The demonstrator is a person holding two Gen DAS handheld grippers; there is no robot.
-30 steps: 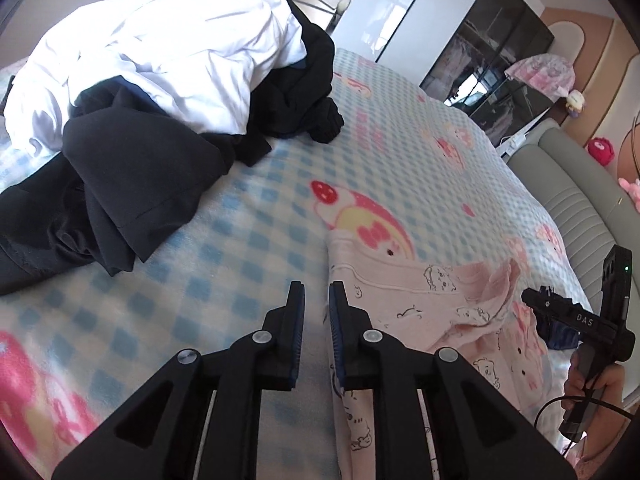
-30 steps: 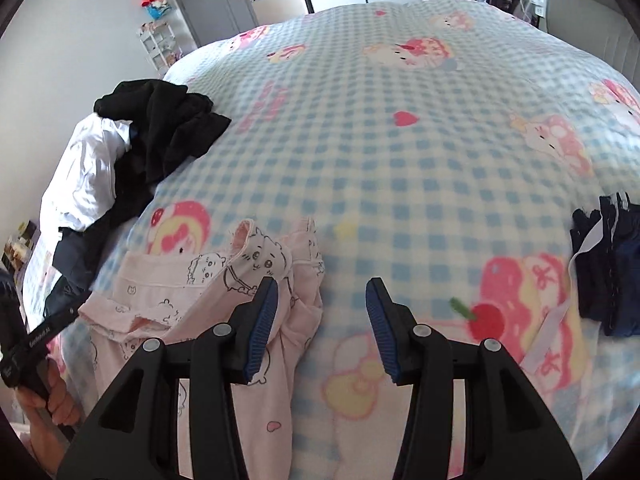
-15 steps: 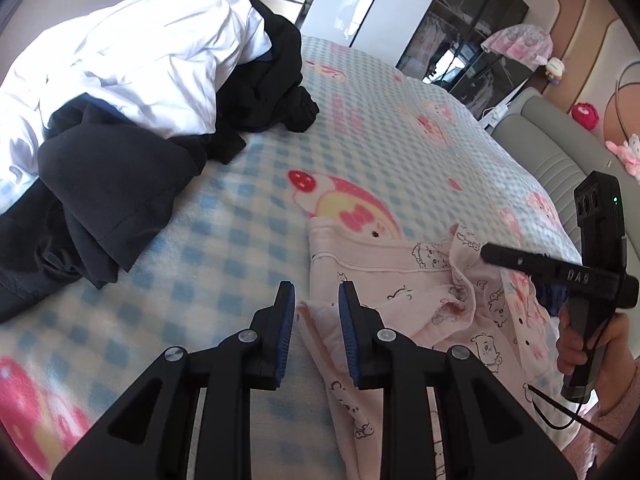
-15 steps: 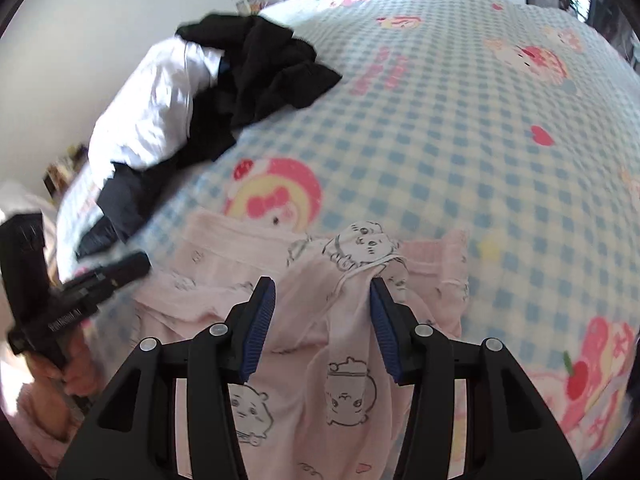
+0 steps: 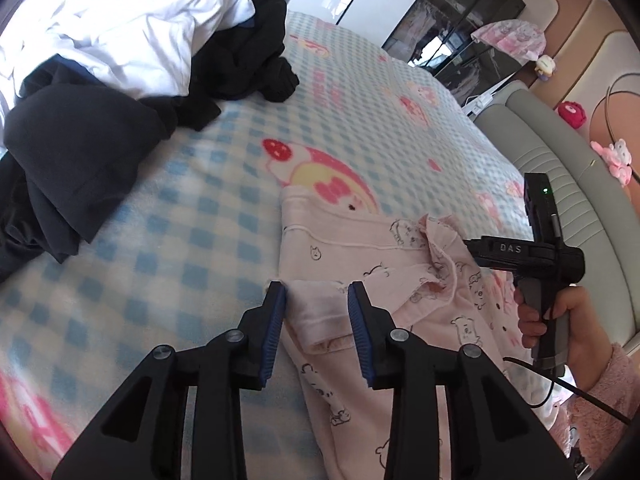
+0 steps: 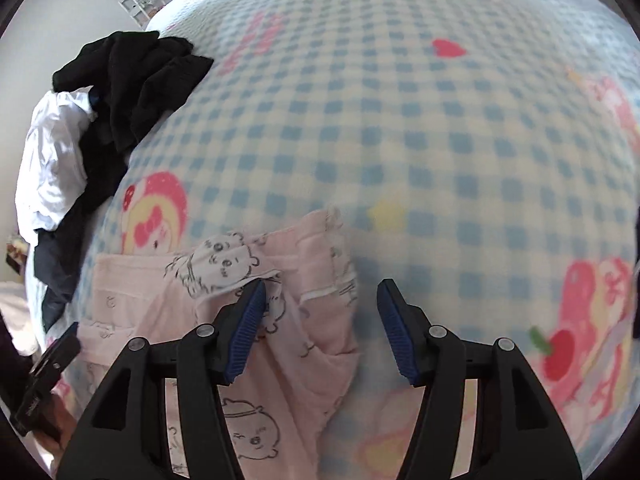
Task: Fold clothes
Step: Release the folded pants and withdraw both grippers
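A pink pyjama garment point(image 5: 360, 248) printed with small cartoon bears lies rumpled on the blue-checked bedspread point(image 5: 160, 240). My left gripper point(image 5: 316, 300) hovers over its near left corner. Its jaws are opening, and a folded edge of the cloth lies between the pads without being pressed. In the right wrist view my right gripper point(image 6: 320, 300) stands over the pink garment point(image 6: 248, 264). Its jaws are also opening, with a ridge of cloth loose between them. A hand point(image 5: 536, 320) in a pink sleeve holds that gripper.
A heap of white and black clothes point(image 5: 120, 40) fills the bed's far left, also the heap point(image 6: 120, 92) in the right wrist view. A grey padded headboard point(image 5: 560, 184) runs along the right. A dark wardrobe point(image 5: 460, 20) stands behind. The checked bedspread point(image 6: 400, 120) stretches beyond the garment.
Both sets of jaws have widened. The right gripper swung left and sank over the pink garment. The left gripper dipped toward the garment's corner, whose fold now lies between its pads.
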